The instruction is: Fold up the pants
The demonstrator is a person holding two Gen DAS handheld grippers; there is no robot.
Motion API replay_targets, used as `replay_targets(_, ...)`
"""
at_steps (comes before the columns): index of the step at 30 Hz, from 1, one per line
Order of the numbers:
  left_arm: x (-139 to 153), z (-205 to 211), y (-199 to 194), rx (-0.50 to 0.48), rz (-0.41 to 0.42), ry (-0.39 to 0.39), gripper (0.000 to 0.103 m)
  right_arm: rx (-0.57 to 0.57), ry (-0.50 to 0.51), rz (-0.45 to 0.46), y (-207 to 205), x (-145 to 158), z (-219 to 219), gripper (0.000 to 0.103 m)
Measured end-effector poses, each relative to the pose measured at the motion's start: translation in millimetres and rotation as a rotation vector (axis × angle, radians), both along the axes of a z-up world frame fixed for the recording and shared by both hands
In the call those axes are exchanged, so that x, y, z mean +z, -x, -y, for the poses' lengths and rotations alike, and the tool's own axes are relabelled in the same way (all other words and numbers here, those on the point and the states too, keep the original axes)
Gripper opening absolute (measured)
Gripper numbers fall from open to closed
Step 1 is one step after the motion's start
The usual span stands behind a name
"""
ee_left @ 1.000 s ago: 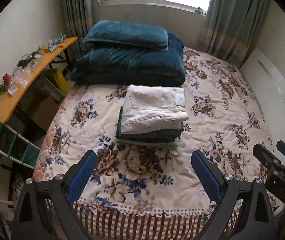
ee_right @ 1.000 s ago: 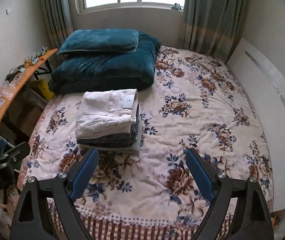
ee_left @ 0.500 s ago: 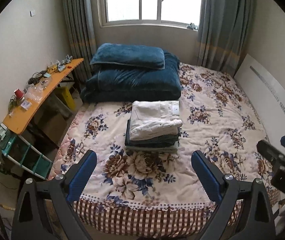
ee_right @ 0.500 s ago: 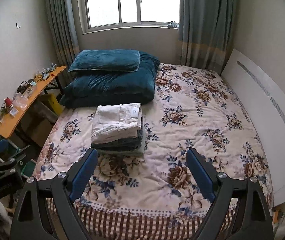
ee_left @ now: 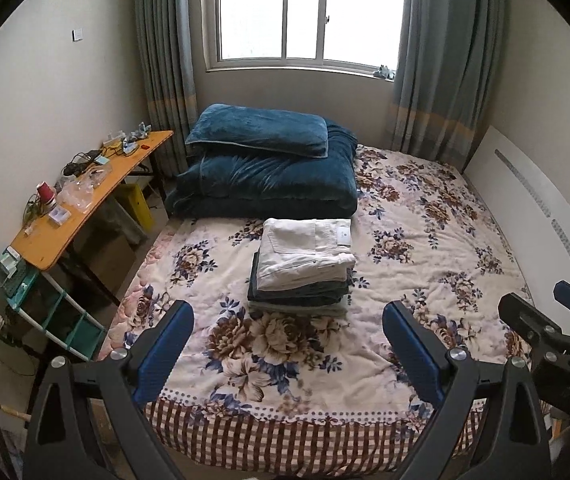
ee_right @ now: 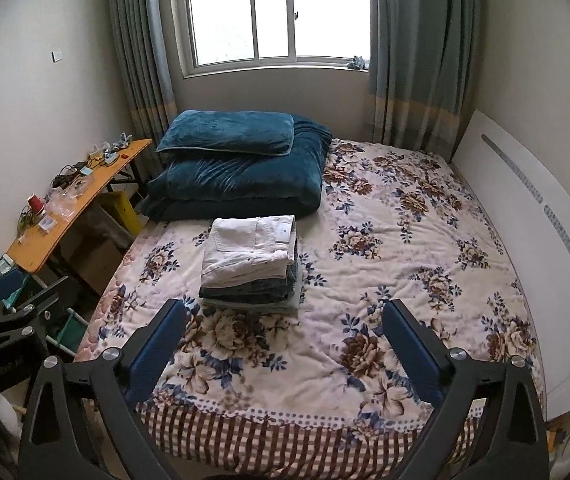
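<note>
A stack of folded pants (ee_left: 303, 264) lies on the flowered bed (ee_left: 425, 264), white pair on top, dark pairs under it. It also shows in the right wrist view (ee_right: 251, 266). My left gripper (ee_left: 288, 334) is open and empty, held back above the foot of the bed, well short of the stack. My right gripper (ee_right: 284, 332) is open and empty, at about the same distance. The right gripper shows at the right edge of the left wrist view (ee_left: 557, 340); the left gripper shows at the left edge of the right wrist view (ee_right: 17, 320).
Folded blue quilt with a pillow (ee_left: 265, 172) lies at the head of the bed under the window. An orange side table (ee_left: 85, 200) with clutter stands left, a teal rack (ee_left: 57, 316) below it. A white board (ee_left: 545, 216) leans along the right side.
Both grippers have pulled back and up from the bed. The stack looks smaller and farther, and more of the window and room is in view. The jaws stayed open.
</note>
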State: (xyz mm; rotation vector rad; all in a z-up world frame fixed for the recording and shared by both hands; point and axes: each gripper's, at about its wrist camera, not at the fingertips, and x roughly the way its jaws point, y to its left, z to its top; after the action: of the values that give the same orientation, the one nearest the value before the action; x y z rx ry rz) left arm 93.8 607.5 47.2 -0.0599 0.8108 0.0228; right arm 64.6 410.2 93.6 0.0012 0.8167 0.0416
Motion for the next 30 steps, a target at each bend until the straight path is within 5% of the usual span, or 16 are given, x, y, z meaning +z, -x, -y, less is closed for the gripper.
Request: replay_targets(30,-87,-18,-108,0.032,-0.114,-0.059,0.103,-0.084,0.079,-0.087,-139,-107,-11,0.102)
